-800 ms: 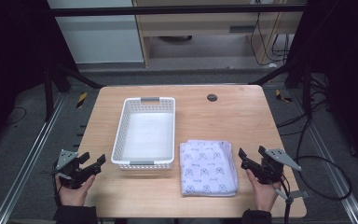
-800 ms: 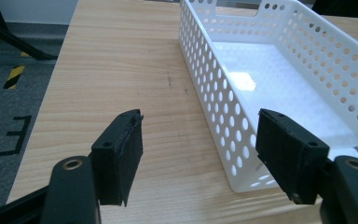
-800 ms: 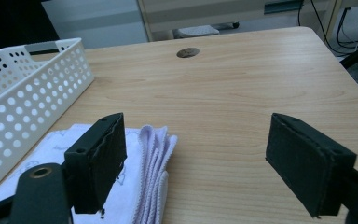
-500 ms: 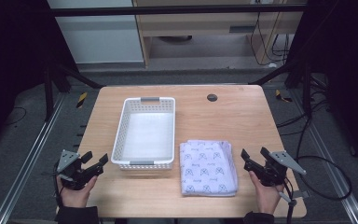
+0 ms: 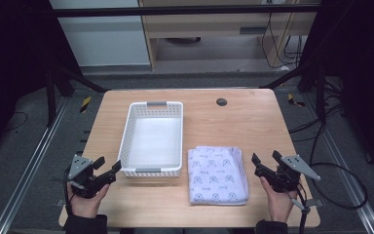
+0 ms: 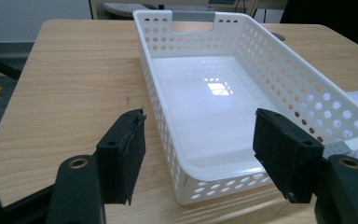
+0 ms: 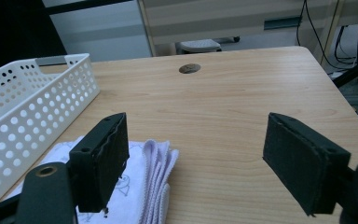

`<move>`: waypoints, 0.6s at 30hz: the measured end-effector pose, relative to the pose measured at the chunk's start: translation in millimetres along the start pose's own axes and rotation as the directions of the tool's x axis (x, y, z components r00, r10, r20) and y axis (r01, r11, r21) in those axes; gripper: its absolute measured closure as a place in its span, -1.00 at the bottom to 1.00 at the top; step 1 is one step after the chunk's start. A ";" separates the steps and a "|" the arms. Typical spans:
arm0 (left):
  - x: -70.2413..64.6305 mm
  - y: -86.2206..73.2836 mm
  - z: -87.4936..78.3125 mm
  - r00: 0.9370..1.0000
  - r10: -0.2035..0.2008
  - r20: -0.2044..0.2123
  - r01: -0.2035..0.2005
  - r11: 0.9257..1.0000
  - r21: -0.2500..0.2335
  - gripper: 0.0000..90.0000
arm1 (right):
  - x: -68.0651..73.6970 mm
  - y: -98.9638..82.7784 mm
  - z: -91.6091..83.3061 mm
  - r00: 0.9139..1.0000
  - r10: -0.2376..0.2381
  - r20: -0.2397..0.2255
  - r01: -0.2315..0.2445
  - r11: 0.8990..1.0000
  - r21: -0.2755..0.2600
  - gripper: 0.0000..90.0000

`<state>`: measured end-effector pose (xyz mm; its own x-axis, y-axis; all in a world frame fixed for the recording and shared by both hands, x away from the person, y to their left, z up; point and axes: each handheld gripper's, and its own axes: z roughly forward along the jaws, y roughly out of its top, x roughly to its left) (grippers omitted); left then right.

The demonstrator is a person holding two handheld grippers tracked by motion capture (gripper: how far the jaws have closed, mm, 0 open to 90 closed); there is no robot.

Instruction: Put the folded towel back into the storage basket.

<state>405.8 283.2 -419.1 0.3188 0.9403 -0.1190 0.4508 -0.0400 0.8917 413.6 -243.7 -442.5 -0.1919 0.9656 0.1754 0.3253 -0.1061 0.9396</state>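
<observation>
One table [image 5: 253, 122] sits in the middle of the high view. On it stands one white basket [image 5: 152, 108], left of centre, with two grey handle strips, one at each short end. One folded cloth [image 5: 217, 174] lies at lower centre; its stacked folds show in the right gripper view, but their number cannot be told. One dark round hole [image 5: 221, 102] marks the tabletop toward the upper right. Two tongs are there: one left tongs [image 5: 108, 166] at the lower left and one right tongs [image 5: 266, 159] at the lower right, each with two black jaws. Two hands come in from the bottom edge, one per tongs.
</observation>
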 end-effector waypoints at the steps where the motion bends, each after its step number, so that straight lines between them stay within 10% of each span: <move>1: -1.8 0.2 0.2 1.000 0.005 0.002 -0.005 1.000 0.002 -0.26 | 0.4 1.3 0.3 1.000 -0.002 -0.006 0.002 1.000 -0.001 -0.51; 18: -50.7 33.6 11.1 0.994 0.082 0.066 -0.080 0.996 -0.033 -0.27 | 10.2 29.2 1.9 0.998 -0.061 -0.020 0.061 0.998 -0.024 -0.56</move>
<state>414.0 230.5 -387.9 0.4087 0.9096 -0.0744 0.3966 -0.1036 0.9121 422.9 -236.5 -413.8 -0.2300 0.9653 0.1237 0.2911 -0.0530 0.9552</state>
